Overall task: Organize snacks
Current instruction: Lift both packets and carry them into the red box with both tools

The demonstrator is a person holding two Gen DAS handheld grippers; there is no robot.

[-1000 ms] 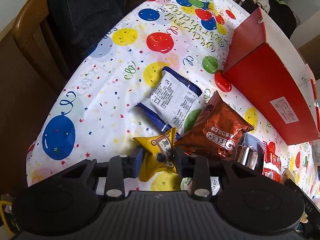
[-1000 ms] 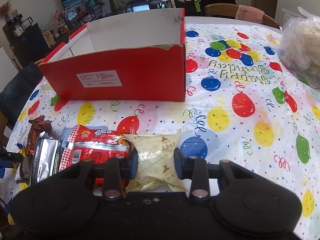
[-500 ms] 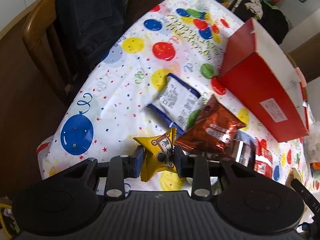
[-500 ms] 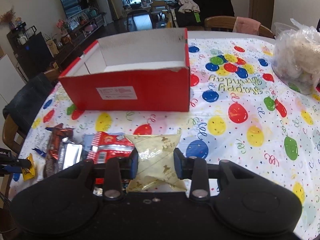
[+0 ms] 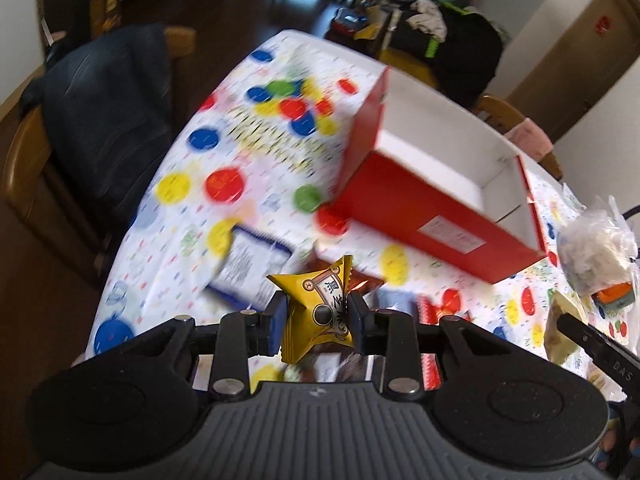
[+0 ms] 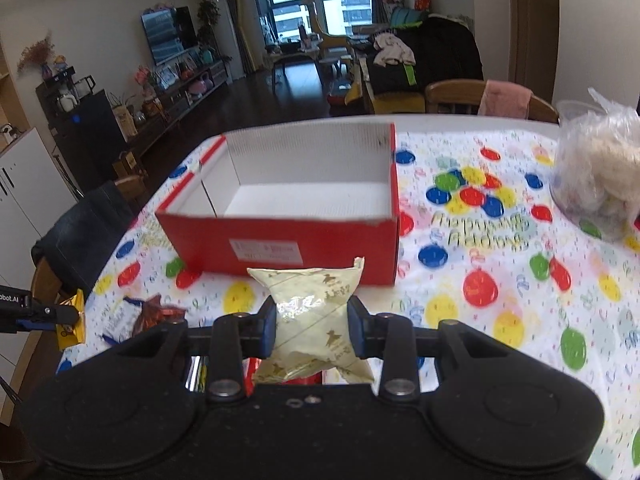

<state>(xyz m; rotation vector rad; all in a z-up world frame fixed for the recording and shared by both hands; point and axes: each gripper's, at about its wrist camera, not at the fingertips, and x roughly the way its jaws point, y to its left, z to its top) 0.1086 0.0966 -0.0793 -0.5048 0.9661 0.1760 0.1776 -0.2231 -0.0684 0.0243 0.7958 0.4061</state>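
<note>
Grippers, two, both loaded. My left gripper [image 5: 319,322] pinches a yellow candy packet [image 5: 316,307] between its pads, above the table; ahead and to its right sits the red box [image 5: 416,208], open, its white interior bare. My right gripper [image 6: 312,326] clamps a pale cream snack pouch [image 6: 310,312], box [image 6: 280,240] directly ahead. Left view alone shows the blue-and-white packet [image 5: 250,268] ahead-left, blurred. Right view alone shows the left gripper's profile [image 6: 60,314] far left, and the clear plastic bag [image 6: 596,172] ahead-right.
</note>
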